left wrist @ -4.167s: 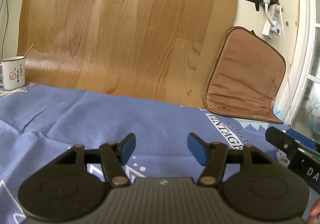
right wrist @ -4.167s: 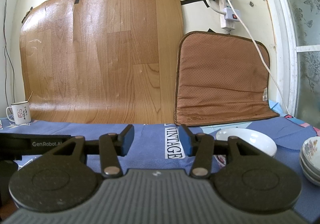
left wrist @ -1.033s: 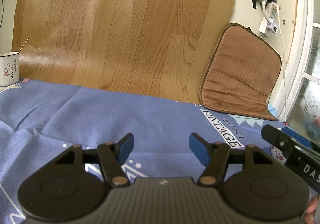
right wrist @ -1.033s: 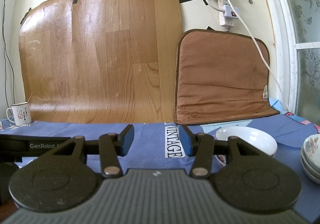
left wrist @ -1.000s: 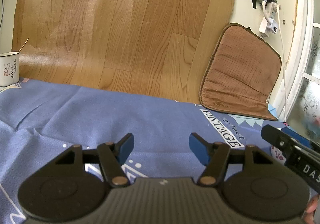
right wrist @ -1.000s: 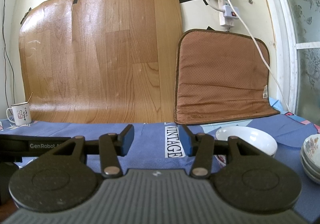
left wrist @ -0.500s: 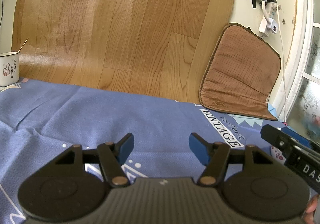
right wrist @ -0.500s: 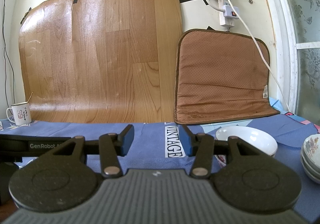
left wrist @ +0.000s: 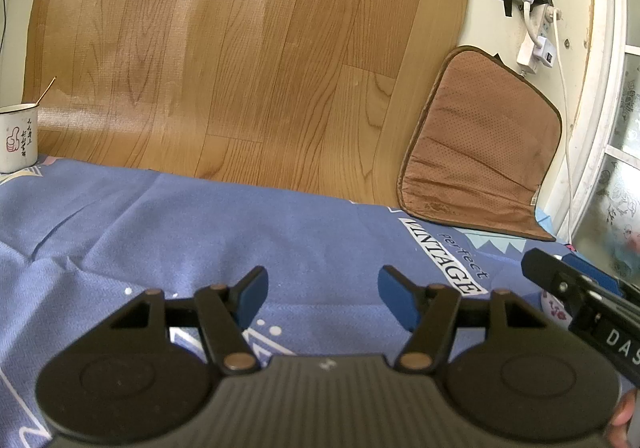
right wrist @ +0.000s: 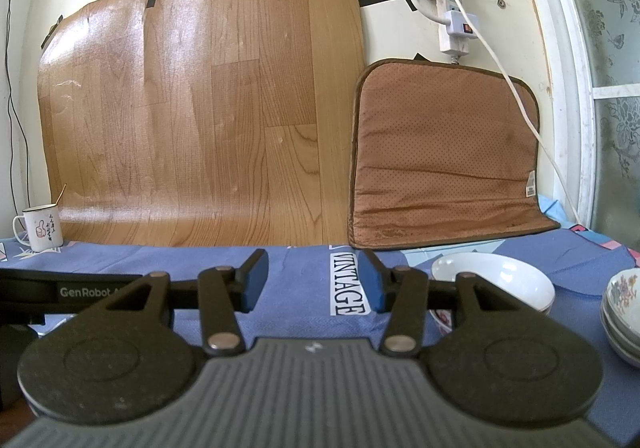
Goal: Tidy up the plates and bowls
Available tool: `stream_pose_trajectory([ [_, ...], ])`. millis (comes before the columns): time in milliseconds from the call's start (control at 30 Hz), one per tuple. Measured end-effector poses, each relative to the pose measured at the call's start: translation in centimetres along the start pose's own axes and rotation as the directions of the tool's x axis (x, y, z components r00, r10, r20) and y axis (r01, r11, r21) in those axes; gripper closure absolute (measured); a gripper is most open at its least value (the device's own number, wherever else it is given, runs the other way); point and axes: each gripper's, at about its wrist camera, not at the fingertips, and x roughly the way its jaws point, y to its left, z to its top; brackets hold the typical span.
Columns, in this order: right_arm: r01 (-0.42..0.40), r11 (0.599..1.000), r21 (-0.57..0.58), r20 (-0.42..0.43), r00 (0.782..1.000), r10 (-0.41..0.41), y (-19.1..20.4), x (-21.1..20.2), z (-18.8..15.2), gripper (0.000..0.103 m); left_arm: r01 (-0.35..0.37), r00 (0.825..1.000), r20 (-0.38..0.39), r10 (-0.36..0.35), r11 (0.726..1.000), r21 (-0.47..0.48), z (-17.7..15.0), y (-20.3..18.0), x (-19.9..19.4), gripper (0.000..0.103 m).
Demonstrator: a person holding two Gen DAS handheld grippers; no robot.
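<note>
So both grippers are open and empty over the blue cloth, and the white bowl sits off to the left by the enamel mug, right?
Not quite. The right wrist view shows the white bowl on the right, near the stacked floral bowls, far from the enamel mug. The left gripper and right gripper are indeed open and empty over the blue cloth.

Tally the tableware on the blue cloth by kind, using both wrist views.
Plain white bowl: 1
Stack of floral bowls at the right edge: 1 stack, bowl count unclear
Enamel mug: 1
Plates: 0 visible
Total: 3 items or groups

white bowl [right wrist: 496, 280]: near rim behind gripper arm | stacked bowls [right wrist: 622, 312]: cut by right edge
</note>
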Motion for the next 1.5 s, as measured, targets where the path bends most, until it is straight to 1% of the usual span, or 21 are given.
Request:
stream_pose_trajectory([
  [467, 0.002, 1.0, -0.004, 0.0, 1.0, -0.002, 0.0, 0.0, -0.1, 0.051, 0.004, 1.0, 0.0, -0.004, 1.0, 0.006, 0.0, -0.2, -0.1, 0.041],
  [833, -0.001, 1.0, 0.011, -0.061, 0.998, 0.002, 0.0, -1.3, -0.6, 0.051, 0.026, 1.0, -0.005, -0.026, 0.999, 0.037, -0.3, -0.8, -0.2, 0.044],
  [1033, 0.001, 1.0, 0.02, -0.075, 0.997, 0.0, 0.0, -1.8, -0.7, 0.051, 0.041, 0.999, -0.004, -0.041, 0.996, 0.079, -0.5, -1.4, -0.3, 0.045],
  [1167, 0.0, 1.0, 0.025, -0.077, 0.997, 0.002, -0.1, -2.0, -0.7, 0.054, 0.041, 0.999, -0.012, -0.04, 0.995, 0.087, -0.5, -1.6, -0.2, 0.045],
  [1333, 0.037, 0.998, 0.041, -0.064, 0.997, -0.035, -1.4, -2.9, -0.4, 0.056, 0.036, 0.999, -0.019, -0.035, 0.994, 0.1, -0.6, -1.8, -0.1, 0.045],
  [1500, 0.09, 0.993, 0.077, -0.079, 0.993, -0.083, -3.3, -3.4, -0.4, 0.057, 0.025, 0.999, -0.027, -0.022, 0.993, 0.117, -0.8, -2.0, 0.0, 0.045],
])
